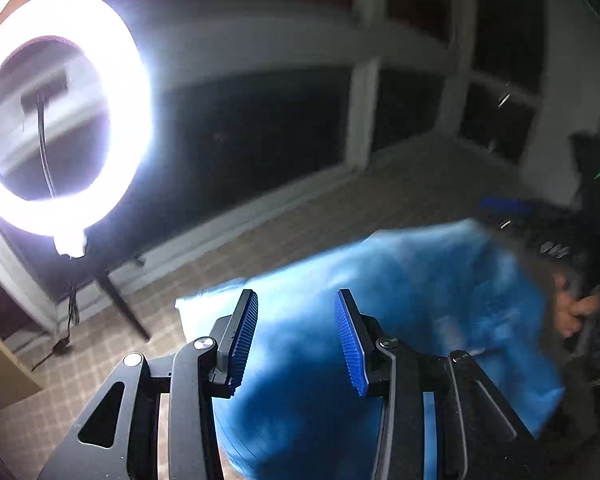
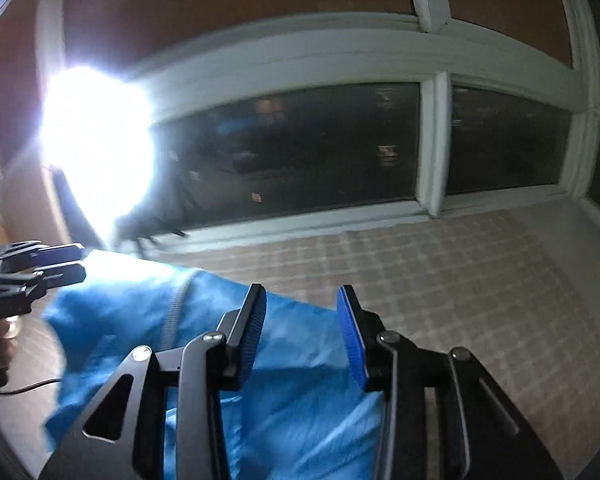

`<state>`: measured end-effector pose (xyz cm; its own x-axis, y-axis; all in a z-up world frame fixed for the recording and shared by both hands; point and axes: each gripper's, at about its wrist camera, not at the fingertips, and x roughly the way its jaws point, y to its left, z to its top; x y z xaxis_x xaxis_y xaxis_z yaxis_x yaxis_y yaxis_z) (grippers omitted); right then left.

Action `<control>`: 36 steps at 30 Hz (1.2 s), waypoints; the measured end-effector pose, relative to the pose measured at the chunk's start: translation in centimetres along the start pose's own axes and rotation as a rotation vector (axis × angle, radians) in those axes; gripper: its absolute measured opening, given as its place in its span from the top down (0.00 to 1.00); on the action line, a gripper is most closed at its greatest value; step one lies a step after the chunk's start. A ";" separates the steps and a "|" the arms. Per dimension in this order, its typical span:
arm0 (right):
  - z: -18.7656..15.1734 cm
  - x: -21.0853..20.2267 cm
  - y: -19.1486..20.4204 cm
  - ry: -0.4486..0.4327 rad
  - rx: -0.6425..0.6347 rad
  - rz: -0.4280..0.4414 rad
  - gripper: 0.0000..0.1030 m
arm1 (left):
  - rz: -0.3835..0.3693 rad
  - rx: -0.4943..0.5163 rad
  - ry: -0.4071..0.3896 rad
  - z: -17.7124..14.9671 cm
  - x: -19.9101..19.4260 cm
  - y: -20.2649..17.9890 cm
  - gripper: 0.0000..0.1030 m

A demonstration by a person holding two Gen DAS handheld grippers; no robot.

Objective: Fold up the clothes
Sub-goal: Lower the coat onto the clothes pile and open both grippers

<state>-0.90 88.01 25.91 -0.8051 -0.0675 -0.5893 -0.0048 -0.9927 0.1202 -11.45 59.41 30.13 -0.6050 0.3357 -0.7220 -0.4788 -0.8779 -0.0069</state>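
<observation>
The left gripper [image 1: 296, 336] stood with its jaws spread, and nothing was pinched between the blue ribbed pads [image 1: 244, 340]. A blue garment [image 1: 440, 292] lay below and beyond it, spread across the checked floor [image 1: 300, 232]; the cloth filled the gap seen between the fingers, but the pads did not press on it. Motion blur softened the cloth's edges.

The right gripper [image 2: 302, 332] was likewise parted, its pads clear of any fabric. In the right wrist view the same blue garment [image 2: 300, 412] lay under and to the left of it, with a grey zip line [image 2: 176, 308] running down the cloth left of the fingers. The garment's right edge ended about under the right finger, with bare floor [image 2: 480, 280] beyond.

In the left wrist view a hand [image 1: 572, 308] held the other tool at the garment's far right edge. A lit ring light [image 1: 60, 112] stood on the floor before a dark window [image 1: 260, 128].
</observation>
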 end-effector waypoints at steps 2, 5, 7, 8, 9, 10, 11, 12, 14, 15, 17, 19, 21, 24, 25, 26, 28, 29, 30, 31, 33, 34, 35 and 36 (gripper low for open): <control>-1.0 1.6 0.4 0.060 0.017 -0.033 0.65 | -0.004 -0.042 0.063 -1.2 2.3 1.7 0.62; -2.6 4.1 2.2 0.138 -0.019 -0.085 0.63 | -0.003 -0.086 0.111 -3.0 4.4 3.7 0.59; -3.5 4.7 2.9 0.158 -0.038 -0.109 0.61 | 0.002 -0.068 0.100 -3.4 4.3 3.9 0.57; -3.5 4.9 2.7 0.166 -0.024 -0.113 0.61 | 0.001 -0.058 0.098 -3.4 4.3 3.8 0.56; -3.6 5.0 2.4 0.173 -0.010 -0.117 0.60 | -0.001 -0.048 0.096 -3.4 4.3 3.7 0.56; -3.6 5.1 2.2 0.181 0.004 -0.121 0.59 | -0.003 -0.039 0.094 -3.4 4.3 3.6 0.56; -3.6 5.2 2.0 0.188 0.018 -0.125 0.59 | -0.005 -0.039 0.095 -3.3 4.0 3.7 0.56; -3.7 5.2 1.7 0.194 0.034 -0.128 0.59 | -0.006 -0.039 0.096 -3.2 3.7 3.8 0.57; -3.1 3.4 1.6 0.188 0.062 -0.138 0.59 | 0.005 -0.051 0.082 -3.0 2.3 3.6 0.61; -2.7 2.4 1.6 0.181 0.069 -0.144 0.59 | 0.009 -0.055 0.074 -2.9 1.6 3.5 0.63; -2.4 0.9 2.0 0.157 0.063 -0.144 0.58 | -0.021 -0.038 0.047 -2.7 -0.4 2.3 0.63; -2.4 -1.1 2.6 0.131 0.064 -0.138 0.55 | -0.061 -0.011 0.023 -3.1 -2.1 1.1 0.61; -2.8 -2.7 3.3 0.114 0.072 -0.101 0.51 | -0.121 0.012 0.025 -3.9 -3.3 -0.2 0.60; -4.1 -2.9 4.2 0.126 0.069 -0.072 0.47 | -0.152 0.018 0.083 -5.4 -2.2 -1.0 0.59; -4.6 -2.4 4.4 0.143 0.064 -0.071 0.47 | -0.144 0.016 0.105 -5.8 -1.4 -1.0 0.60; -5.2 -1.4 4.6 0.177 0.060 -0.072 0.47 | -0.142 0.007 0.134 -6.3 -0.2 -0.8 0.62; -6.0 0.1 4.5 0.230 0.065 -0.071 0.47 | -0.136 -0.002 0.161 -7.0 1.0 -0.4 0.63; -6.2 0.7 4.5 0.252 0.068 -0.070 0.47 | -0.129 -0.003 0.164 -7.2 1.1 -0.2 0.65; -6.3 0.5 4.4 0.258 0.071 -0.079 0.47 | -0.130 -0.006 0.157 -7.2 0.3 -0.1 0.64; -6.2 -0.1 4.5 0.249 0.077 -0.097 0.47 | -0.132 -0.010 0.149 -7.2 -0.6 0.1 0.64; -5.9 -2.0 4.7 0.216 0.091 -0.119 0.47 | -0.137 -0.025 0.122 -7.4 -2.9 0.8 0.62; -5.8 -3.1 4.9 0.200 0.103 -0.125 0.47 | -0.132 -0.028 0.115 -7.7 -3.9 1.3 0.61; -5.8 -4.2 5.1 0.185 0.113 -0.132 0.47 | -0.127 -0.030 0.107 -8.1 -4.8 1.7 0.59; -5.9 -5.2 5.6 0.176 0.114 -0.145 0.47 | -0.123 -0.033 0.101 -8.4 -5.8 2.2 0.56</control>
<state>6.72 82.18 24.97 -0.6757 0.0491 -0.7356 -0.1881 -0.9762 0.1076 -3.63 52.66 28.49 -0.4757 0.4065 -0.7801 -0.5231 -0.8437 -0.1206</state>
